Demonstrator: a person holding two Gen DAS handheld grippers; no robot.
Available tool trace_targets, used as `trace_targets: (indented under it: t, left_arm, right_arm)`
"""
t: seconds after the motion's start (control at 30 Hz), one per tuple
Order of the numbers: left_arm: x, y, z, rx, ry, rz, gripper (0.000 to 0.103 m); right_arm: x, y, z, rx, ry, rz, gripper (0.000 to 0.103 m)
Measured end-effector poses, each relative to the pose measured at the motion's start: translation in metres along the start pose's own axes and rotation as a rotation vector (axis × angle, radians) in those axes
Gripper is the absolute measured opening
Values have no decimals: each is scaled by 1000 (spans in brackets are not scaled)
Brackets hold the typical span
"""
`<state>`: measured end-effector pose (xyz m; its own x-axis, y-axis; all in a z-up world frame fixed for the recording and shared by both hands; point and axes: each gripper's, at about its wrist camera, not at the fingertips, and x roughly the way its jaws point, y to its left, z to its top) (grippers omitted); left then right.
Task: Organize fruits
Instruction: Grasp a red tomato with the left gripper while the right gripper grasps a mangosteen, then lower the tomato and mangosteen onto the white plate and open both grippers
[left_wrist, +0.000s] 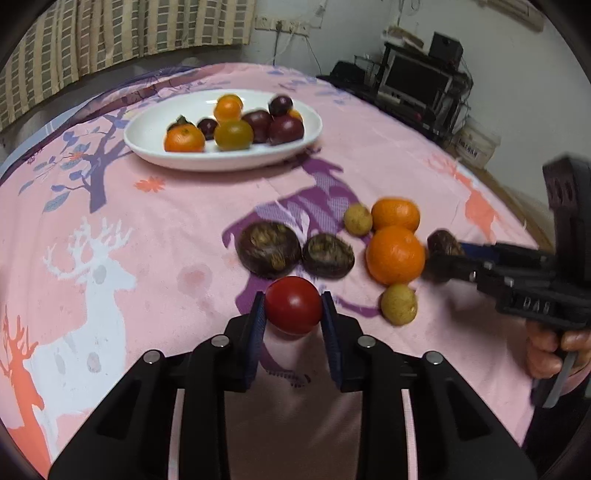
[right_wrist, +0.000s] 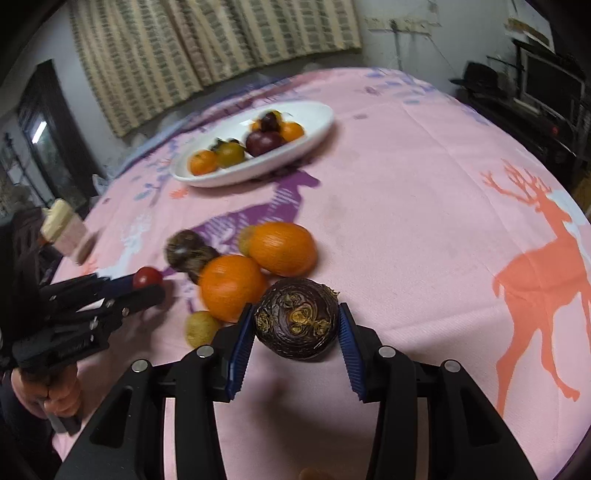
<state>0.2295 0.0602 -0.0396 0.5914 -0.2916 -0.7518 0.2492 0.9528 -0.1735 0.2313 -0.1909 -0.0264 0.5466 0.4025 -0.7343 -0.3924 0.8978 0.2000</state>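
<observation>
My left gripper (left_wrist: 293, 300) is shut on a small red tomato (left_wrist: 293, 312), its blue pads pressing both sides just above the pink cloth. My right gripper (right_wrist: 295, 309) is shut on a dark brown round fruit (right_wrist: 297, 326). Between the two grippers lie two oranges (left_wrist: 395, 254), two more dark brown fruits (left_wrist: 269, 249) and two small yellowish fruits (left_wrist: 399, 303). A white oval plate (left_wrist: 147, 146) at the far side holds several oranges and dark purple fruits. The left wrist view shows the right gripper (left_wrist: 443, 254) coming in from the right edge.
A pink deer-print cloth (right_wrist: 424, 184) covers the round table. A person's hand (left_wrist: 543, 350) holds the right gripper's handle. A pale cup-like object (right_wrist: 62, 225) stands at the table's left edge. Black shelving with electronics (left_wrist: 417, 81) lines the wall behind, and curtains hang at the back.
</observation>
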Motion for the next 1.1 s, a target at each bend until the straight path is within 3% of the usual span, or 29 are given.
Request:
trace_targets:
  t: [0.17,0.3,0.37,0.43,0.6,0.63,0.67,0.7,0.73,0.8,0.87,1.03,1.1]
  left_arm:
    - [-20,19,43,-46,-122,19,29]
    - [-7,50,94,-140,-185,25,29]
    - [9,65,116,-163,-201,71,29]
    - [25,78,131,-187,-201,120,29]
    - [66,107,148,-265,-160,129,29]
    - [73,109,150,-267,-145,131,29]
    - [78,110,150,-269,-135,131,29]
    - [80,110,150,-273,-124,130,30]
    - [81,110,150,-279,-113,129,33]
    - [72,110,149,-295,-149,142,73]
    - [57,105,148,-298,-211,191,82]
    - [23,76,153,-211,-236,187,86]
    - [7,63,146,-189,-255,209,96]
  right_arm:
    - [3,29,49,-77,-116,43,45]
    - [38,43,100,-82,-117,46,45]
    - [62,47,122,-94,-107,42,45]
    - [85,50,138,-103,-92,29,45]
    - [114,53,148,-138,-73,14,45]
    - [115,51,149,-124,-61,39,50]
    - [111,49,150,-109,-77,57,62]
    - [107,48,149,-104,-92,54,65]
    - [100,48,151,-107,-103,37,66]
    - [86,44,154,-90,-124,54,67]
    - [72,39,156,-67,-140,80,71]
    - [35,28,144,-91,-171,76,76]
    - [30,26,129,-126,-166,57,76]
